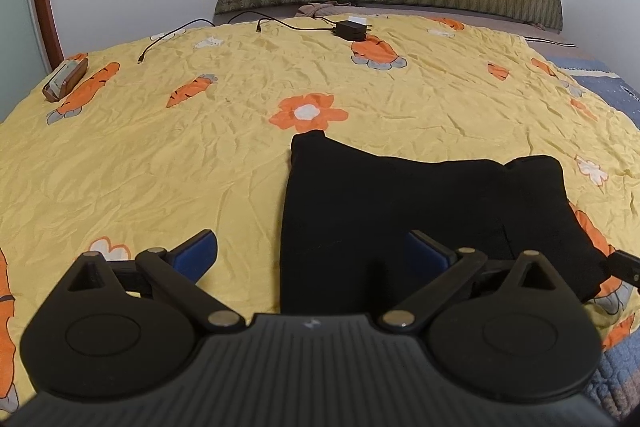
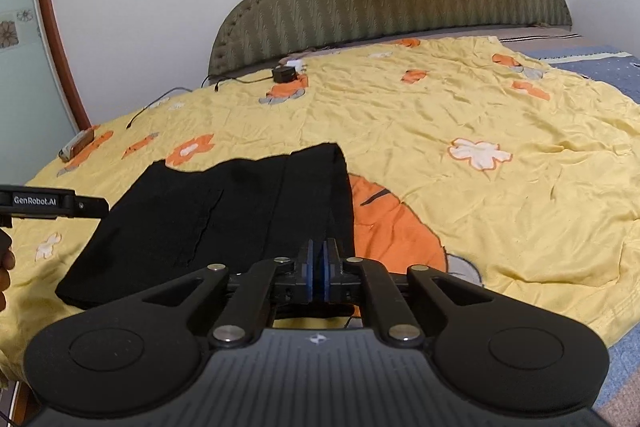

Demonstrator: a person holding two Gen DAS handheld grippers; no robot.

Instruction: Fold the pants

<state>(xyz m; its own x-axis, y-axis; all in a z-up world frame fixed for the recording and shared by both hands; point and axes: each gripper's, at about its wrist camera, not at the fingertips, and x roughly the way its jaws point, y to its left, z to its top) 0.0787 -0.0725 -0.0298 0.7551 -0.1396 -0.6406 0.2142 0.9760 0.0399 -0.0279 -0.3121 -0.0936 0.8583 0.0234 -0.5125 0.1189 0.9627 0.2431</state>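
While the left gripper [image 1: 312, 247] hangs with fingers spread wide, its right finger over the folded black pants [image 1: 420, 211] on the yellow quilt [image 1: 160, 155], the right gripper [image 2: 319, 259] is pinched together at the pants' near right edge; a charger [image 1: 352, 27] lies far beyond.

Left tool [image 1: 312, 251] sits wide open, its two blue-padded fingers [image 1: 198, 253] splayed far apart and angled downward. From the right wrist view the same tool shows side-on at the left edge, a black bar held roughly level, with part of the person's hand [image 2: 5, 267] just below it. Right tool [image 2: 319, 267] is the opposite story: blue pads pressed nearly together with only a thin slit between them, linkage arms drawn in, the whole tool tipped forward and down. Nothing visible is pinched between those pads.
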